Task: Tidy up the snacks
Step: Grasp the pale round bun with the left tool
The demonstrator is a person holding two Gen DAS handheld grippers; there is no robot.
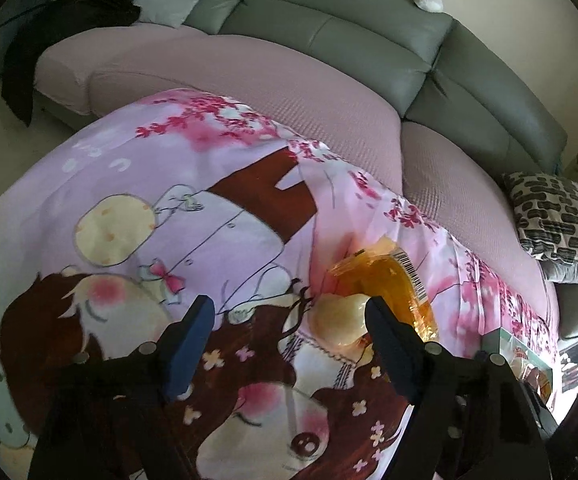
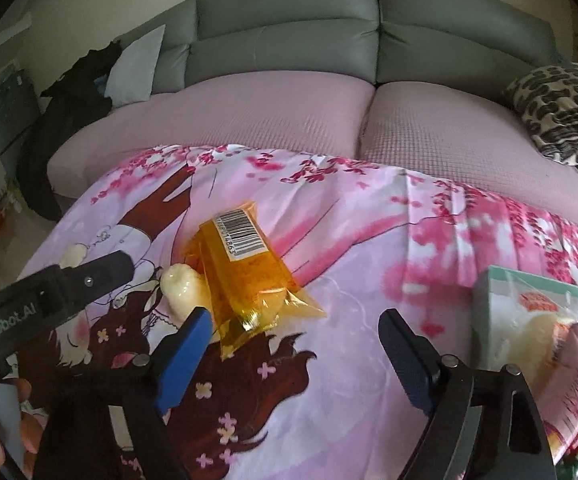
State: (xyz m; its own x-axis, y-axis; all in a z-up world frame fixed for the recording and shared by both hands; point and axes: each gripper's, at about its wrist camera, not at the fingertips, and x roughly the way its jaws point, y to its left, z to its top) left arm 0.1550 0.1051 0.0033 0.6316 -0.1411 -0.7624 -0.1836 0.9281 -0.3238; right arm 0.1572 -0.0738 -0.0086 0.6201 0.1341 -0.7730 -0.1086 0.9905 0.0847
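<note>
I'm seeing left tongs (image 1: 289, 316) hanging spread over cartoon cloth (image 2: 349, 240) on surface, nothing between jaws. Pale snack (image 2: 179, 288) lying just right of them, touching orange packet (image 2: 245, 276) with barcode. Right tongs (image 2: 295, 326) hovering spread near packet's near end, pinching nothing. Snack box (image 2: 537, 320) sitting far right.

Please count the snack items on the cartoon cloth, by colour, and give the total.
Orange packet: 1
Pale cream snack: 1
Box with green edge: 1
Total: 3
</note>
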